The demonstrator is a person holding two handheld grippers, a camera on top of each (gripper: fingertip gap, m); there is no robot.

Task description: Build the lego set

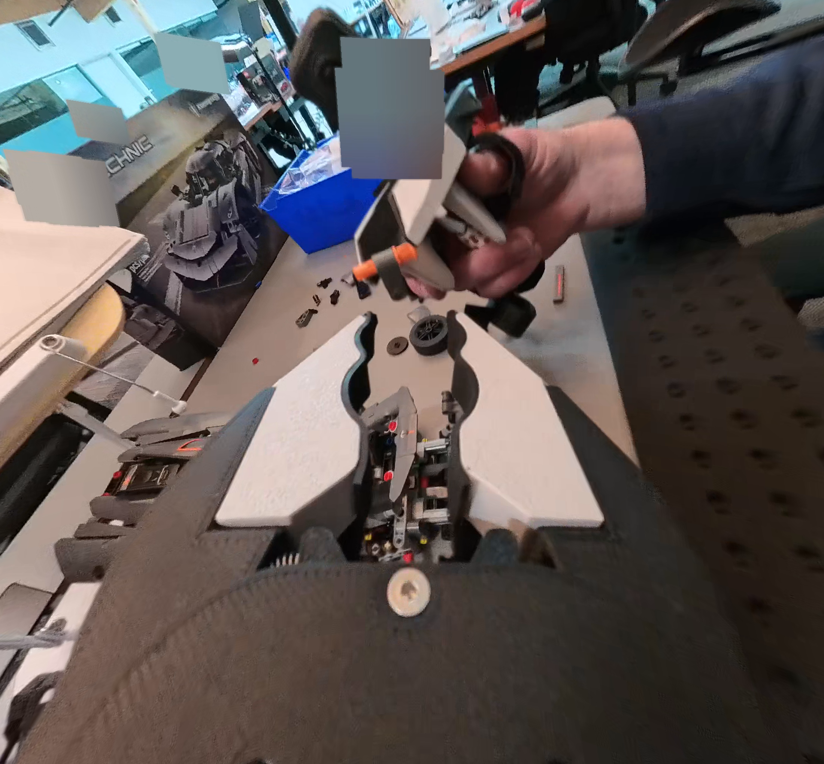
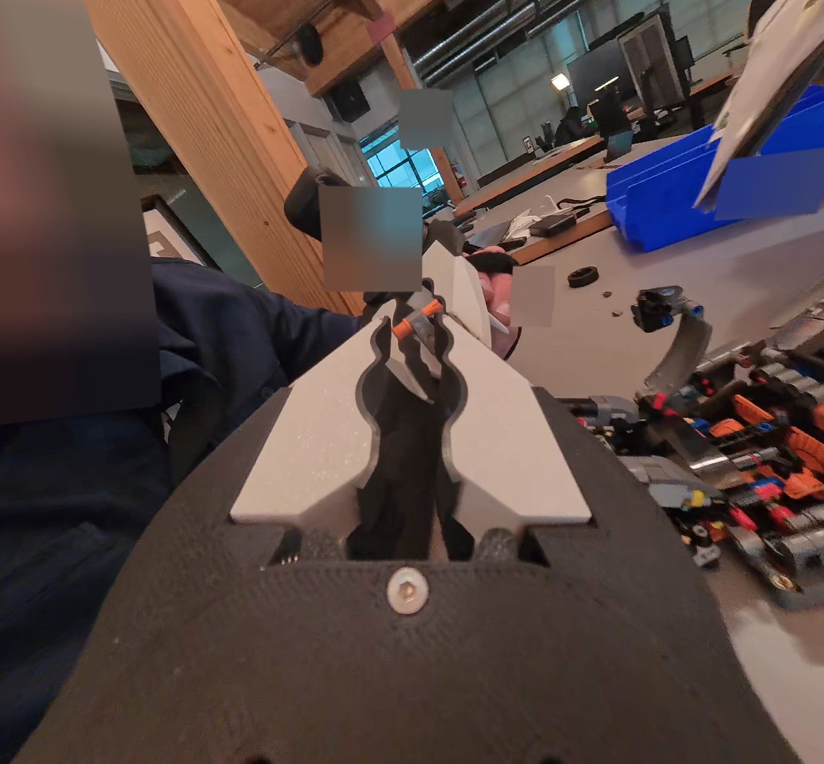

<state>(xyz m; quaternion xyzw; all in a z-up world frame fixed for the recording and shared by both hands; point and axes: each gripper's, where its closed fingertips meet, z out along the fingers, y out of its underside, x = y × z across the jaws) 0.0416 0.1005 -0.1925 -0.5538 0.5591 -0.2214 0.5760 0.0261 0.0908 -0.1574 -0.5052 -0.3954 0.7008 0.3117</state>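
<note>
While the right gripper (image 2: pixel 412 334) carries a grey connector with orange pins (image 1: pixel 386 262) above the table (image 1: pixel 276 332), we should line it up squarely with its seat on the lego model (image 1: pixel 401 466) before pressing. Its fingers are closed narrowly on that connector at the tips. The left gripper (image 1: pixel 410 332) hovers over the model, fingers parted and, as far as we can tell, gripping nothing; a loose wheel (image 1: pixel 429 334) lies just beyond.

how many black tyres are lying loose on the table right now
1 sure: a tyre just past the left gripper tips. A black ring by the blue bin may be another; more may be hidden.
</note>
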